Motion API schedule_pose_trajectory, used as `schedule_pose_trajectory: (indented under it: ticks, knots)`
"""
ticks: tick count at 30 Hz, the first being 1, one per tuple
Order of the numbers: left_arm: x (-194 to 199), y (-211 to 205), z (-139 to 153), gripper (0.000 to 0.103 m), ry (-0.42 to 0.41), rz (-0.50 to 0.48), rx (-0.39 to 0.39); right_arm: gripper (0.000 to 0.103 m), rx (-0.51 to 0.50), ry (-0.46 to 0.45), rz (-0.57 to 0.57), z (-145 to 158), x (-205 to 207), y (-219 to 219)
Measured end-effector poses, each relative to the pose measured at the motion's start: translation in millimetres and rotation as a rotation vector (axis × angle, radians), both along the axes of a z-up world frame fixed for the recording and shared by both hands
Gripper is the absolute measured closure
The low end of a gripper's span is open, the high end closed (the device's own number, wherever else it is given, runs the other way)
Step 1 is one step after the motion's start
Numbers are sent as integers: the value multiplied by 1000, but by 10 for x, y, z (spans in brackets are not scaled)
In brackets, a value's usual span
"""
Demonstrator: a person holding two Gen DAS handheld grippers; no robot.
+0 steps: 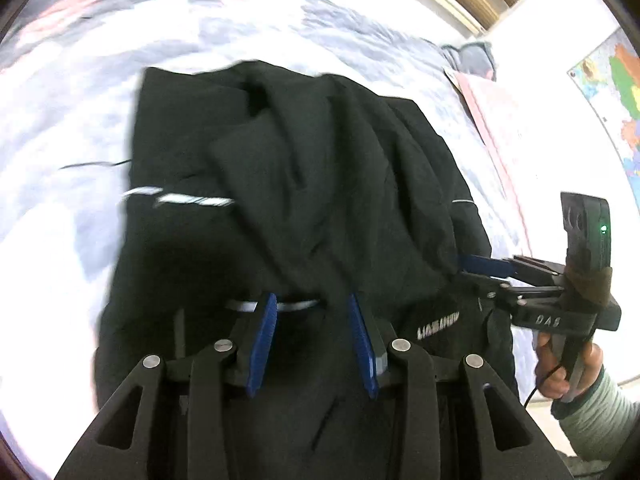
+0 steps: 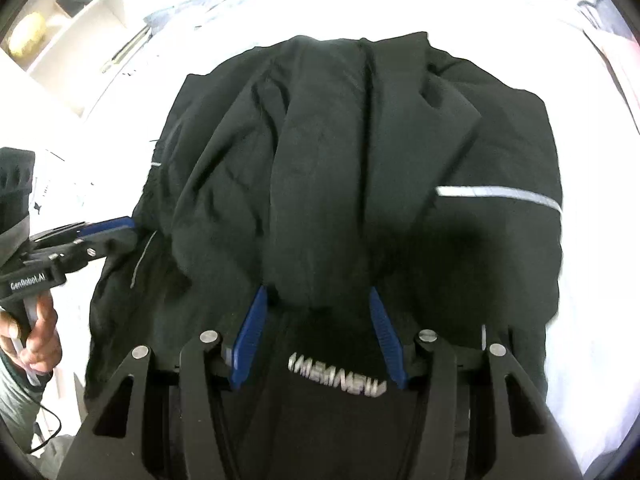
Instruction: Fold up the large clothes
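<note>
A large black jacket (image 1: 304, 168) with silver reflective stripes lies spread on the bed, its near edge raised. A bunched fold of the jacket sits between the blue pads of my left gripper (image 1: 312, 300), which is shut on it. In the right wrist view the jacket (image 2: 360, 152) drapes away from my right gripper (image 2: 316, 292), also shut on a gathered fold. Each view shows the other tool from the side: the right gripper (image 1: 476, 268) bites the jacket's right edge, and the left gripper (image 2: 120, 230) bites its left edge. Silver lettering (image 2: 336, 378) shows below the right pads.
The bed cover (image 1: 80, 120) is grey and white. A pink pillow (image 1: 488, 120) lies at the far right, with a coloured map (image 1: 616, 92) on the wall behind. White shelves (image 2: 72, 8) stand at the upper left. A person's hands (image 1: 560, 368) hold both tools.
</note>
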State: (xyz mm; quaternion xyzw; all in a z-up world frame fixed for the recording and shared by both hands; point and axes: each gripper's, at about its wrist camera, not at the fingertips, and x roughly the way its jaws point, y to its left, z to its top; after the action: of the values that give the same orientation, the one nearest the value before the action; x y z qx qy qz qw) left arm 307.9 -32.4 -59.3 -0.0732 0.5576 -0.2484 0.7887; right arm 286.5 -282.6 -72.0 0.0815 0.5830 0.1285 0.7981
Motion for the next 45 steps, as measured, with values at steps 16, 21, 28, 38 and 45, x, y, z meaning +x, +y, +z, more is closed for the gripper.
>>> schedule_pose_trajectory:
  ticks: [16, 21, 28, 38, 45]
  knots:
    - [-803, 1581, -115, 61, 116, 336, -13, 46, -48, 59, -190, -51, -786, -791]
    - [-1014, 1836, -416, 61, 236, 356, -41, 46, -70, 103, -252, -158, -1057, -1047]
    - [-1293, 1833, -827, 61, 340, 339, -61, 46, -75, 171, -290, -315, -1410, -1240]
    - [-1492, 1699, -610, 56, 316, 217, -413, 46, -26, 250, -303, -379, -1888, -1541]
    - [-1613, 1735, -921, 56, 383, 287, -211, 46, 57, 331, -289, -667, -2151, -1481]
